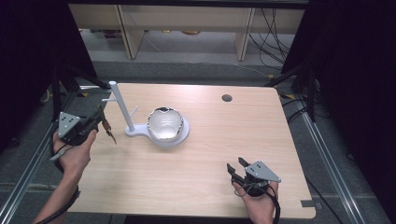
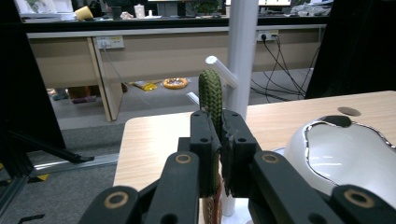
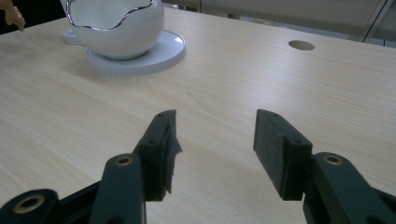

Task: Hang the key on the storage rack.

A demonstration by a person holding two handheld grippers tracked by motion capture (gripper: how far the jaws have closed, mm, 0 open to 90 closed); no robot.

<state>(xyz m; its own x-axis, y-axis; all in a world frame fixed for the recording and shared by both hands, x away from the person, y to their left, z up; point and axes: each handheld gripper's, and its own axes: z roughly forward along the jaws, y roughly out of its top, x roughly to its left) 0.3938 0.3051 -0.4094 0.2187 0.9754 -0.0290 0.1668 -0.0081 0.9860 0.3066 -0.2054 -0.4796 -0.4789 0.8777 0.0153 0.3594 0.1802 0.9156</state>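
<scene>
While the left hand-held gripper (image 1: 99, 117) hovers over the left edge of the pale wooden desk (image 1: 201, 186), its jaws are clamped on a green braided cord bracelet (image 2: 211, 95). In the left gripper view the cord's long axis stands upright above the jaws; in the high view a reddish-brown end hangs below. Just beyond stands a white post stand with side pegs (image 1: 120, 106), and beside it a white egg-shaped bowl with a silver rim (image 1: 165, 124). The right hand-held gripper (image 3: 215, 135) rests low at the near right, jaws apart, empty.
</scene>
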